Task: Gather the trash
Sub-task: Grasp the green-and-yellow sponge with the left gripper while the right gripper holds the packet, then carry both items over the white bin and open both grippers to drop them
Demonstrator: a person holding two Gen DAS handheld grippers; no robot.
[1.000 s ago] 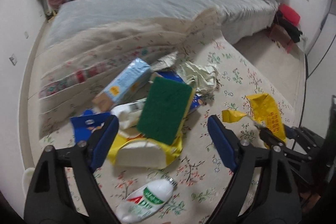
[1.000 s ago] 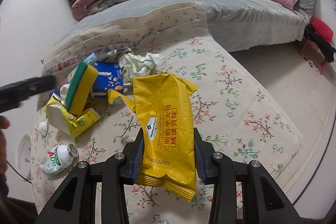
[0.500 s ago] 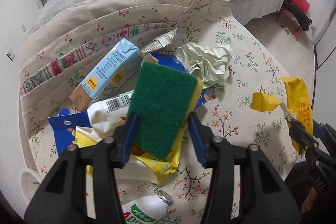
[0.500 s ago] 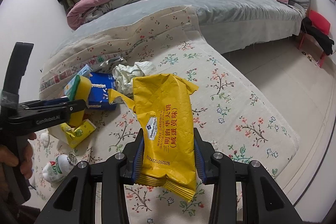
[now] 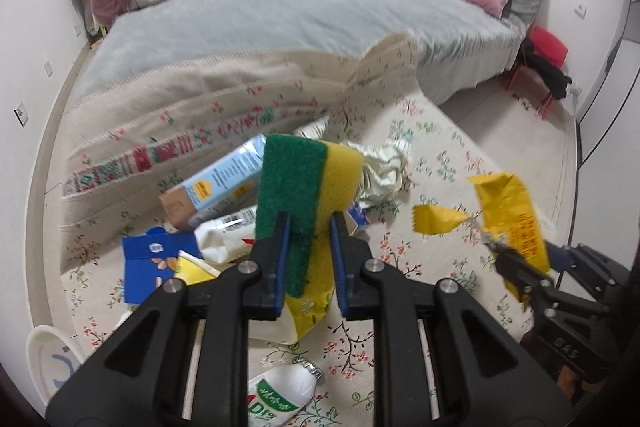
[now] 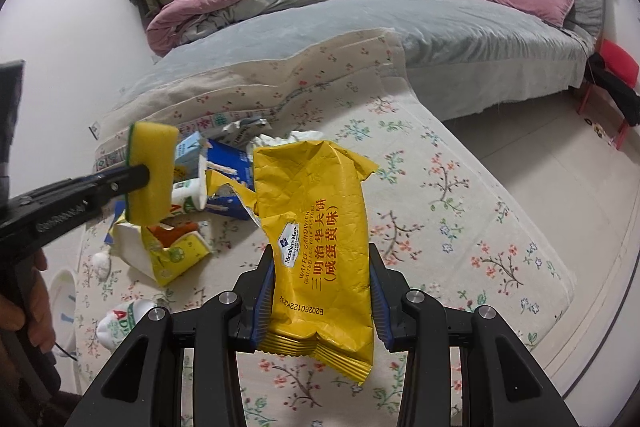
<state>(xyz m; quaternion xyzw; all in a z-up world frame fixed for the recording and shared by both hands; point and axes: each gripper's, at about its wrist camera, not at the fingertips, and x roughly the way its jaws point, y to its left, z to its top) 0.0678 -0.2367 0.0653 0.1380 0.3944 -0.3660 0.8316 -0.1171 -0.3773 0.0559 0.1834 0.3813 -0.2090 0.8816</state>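
Above the trash pile (image 5: 224, 227): left tongs (image 5: 308, 247) have just been closing, now clamping the sponge (image 5: 304, 187).
Sponge: handling light, squashy; lower-end grip suiting.
Right of pile: right tongs (image 6: 318, 291) gripping the wrapper (image 6: 320, 223), thin, crinkly.

Even soft indoor light, fisheye-bent edges, slight blur
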